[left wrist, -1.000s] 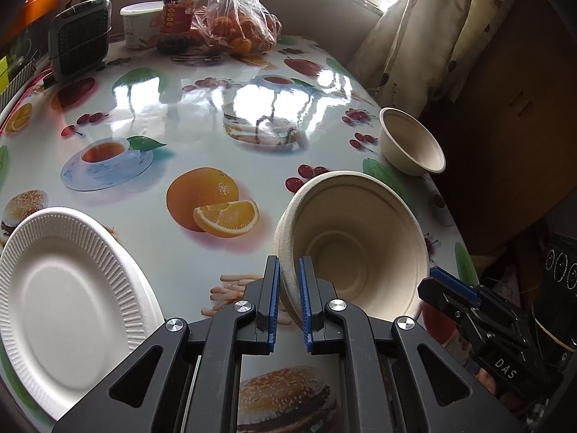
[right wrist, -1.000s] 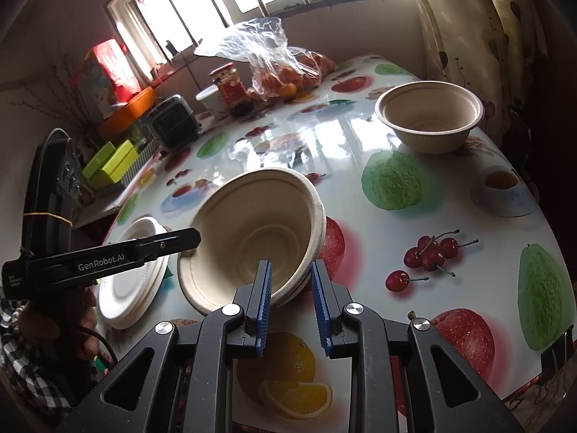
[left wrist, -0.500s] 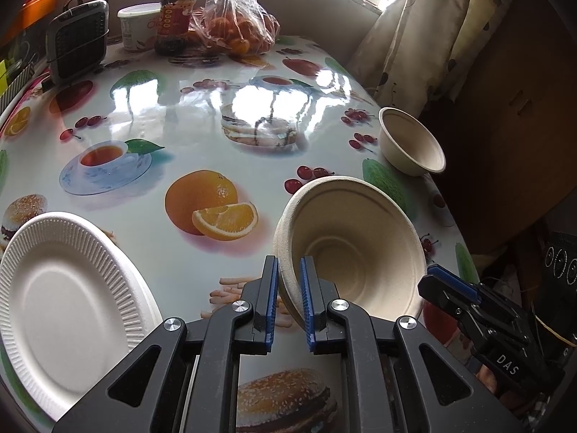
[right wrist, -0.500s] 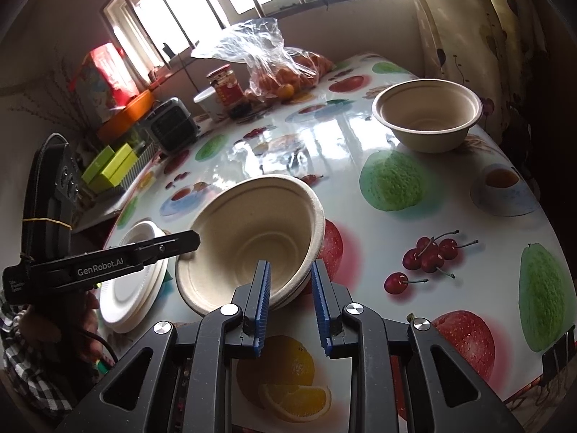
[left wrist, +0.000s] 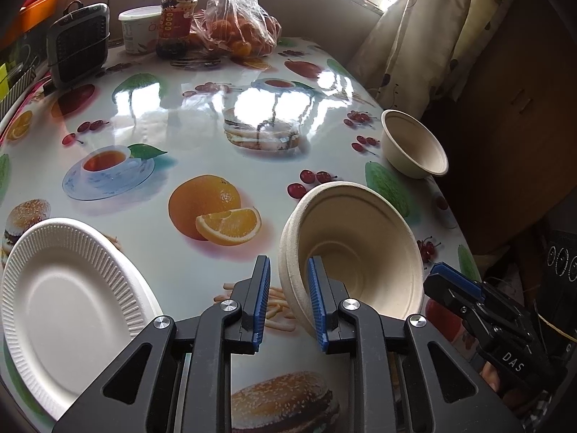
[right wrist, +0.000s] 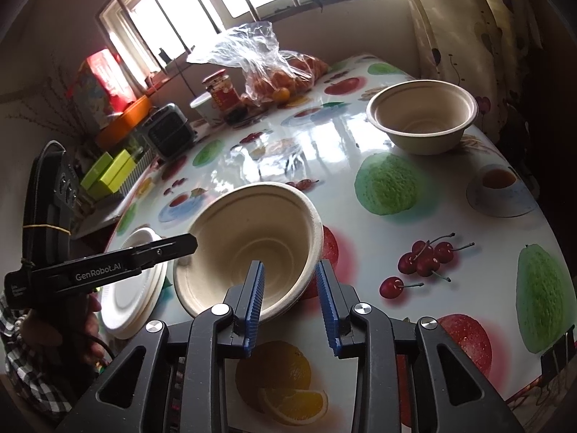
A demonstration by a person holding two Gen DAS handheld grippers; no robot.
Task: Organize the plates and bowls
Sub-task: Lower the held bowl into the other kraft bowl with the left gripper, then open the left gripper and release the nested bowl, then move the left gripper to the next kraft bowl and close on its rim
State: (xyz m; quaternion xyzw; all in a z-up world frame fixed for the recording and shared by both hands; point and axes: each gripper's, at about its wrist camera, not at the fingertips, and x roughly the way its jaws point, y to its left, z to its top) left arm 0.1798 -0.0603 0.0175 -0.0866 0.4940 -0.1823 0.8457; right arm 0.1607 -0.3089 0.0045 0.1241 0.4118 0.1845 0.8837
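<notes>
A beige paper bowl (left wrist: 357, 249), seemingly two nested, sits on the fruit-print table near its front edge. My left gripper (left wrist: 288, 301) is open, its jaws astride the bowl's left rim. My right gripper (right wrist: 292, 305) is open too, astride the same bowl's (right wrist: 252, 241) near rim. A second beige bowl (left wrist: 414, 148) stands at the table's right edge; it also shows in the right wrist view (right wrist: 422, 115). A white paper plate stack (left wrist: 68, 303) lies at the front left, and shows in the right wrist view (right wrist: 130, 288).
At the table's far end stand a bag of oranges (left wrist: 234, 25), a red-labelled jar (left wrist: 176, 21), a white tub (left wrist: 139, 32) and a small grey heater (left wrist: 77, 43). A curtain (left wrist: 425, 36) hangs to the right. The glossy table (left wrist: 202, 122) drops off at the right.
Both grippers opened: the left let go of the bowl's left rim and the right widened around the near rim. The bowl has settled slightly lower.
</notes>
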